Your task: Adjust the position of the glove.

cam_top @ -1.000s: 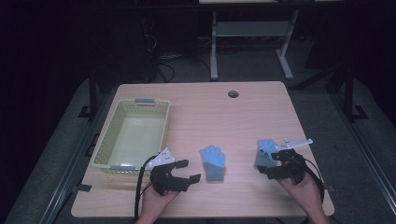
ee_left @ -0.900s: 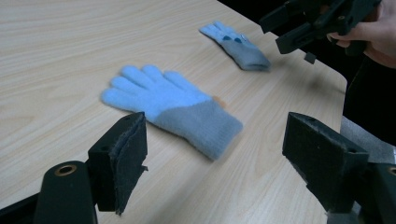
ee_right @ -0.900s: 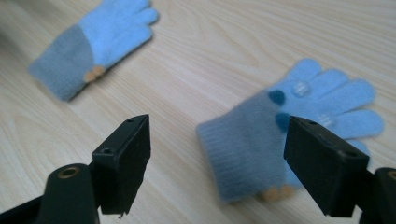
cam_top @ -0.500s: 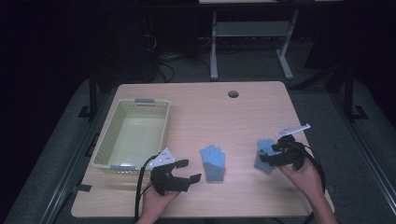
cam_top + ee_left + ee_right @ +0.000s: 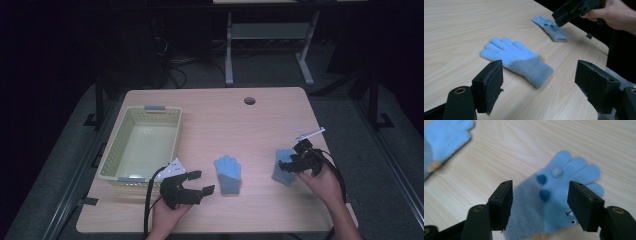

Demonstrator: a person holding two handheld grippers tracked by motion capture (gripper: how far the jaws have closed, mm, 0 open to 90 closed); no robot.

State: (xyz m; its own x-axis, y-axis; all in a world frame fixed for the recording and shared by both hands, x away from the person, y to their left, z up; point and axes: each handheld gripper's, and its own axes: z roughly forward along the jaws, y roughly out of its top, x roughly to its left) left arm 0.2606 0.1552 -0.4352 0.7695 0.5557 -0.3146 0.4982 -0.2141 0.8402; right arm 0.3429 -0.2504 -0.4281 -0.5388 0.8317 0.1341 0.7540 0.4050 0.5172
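- The right gripper is seen at the lower right of the high view, held over the right-hand glove; its jaws are spread wide, with nothing clamped between them.
- In the right gripper view the same glove lies flat on the bench between and beyond the two jaws. Its fingers point to the upper right of the frame. Two dark blue pompoms and one pale one are noted on its back. Whether the jaws touch the fabric cannot be judged, as the picture is blurred.
- The left gripper is found at the lower centre-left of the high view, jaws wide apart and empty.
- A second blue glove with a grey cuff lies flat just ahead of the left gripper, near the middle of the left gripper view.
- A pale green basket stands at the left of the bench, apart from both gloves.
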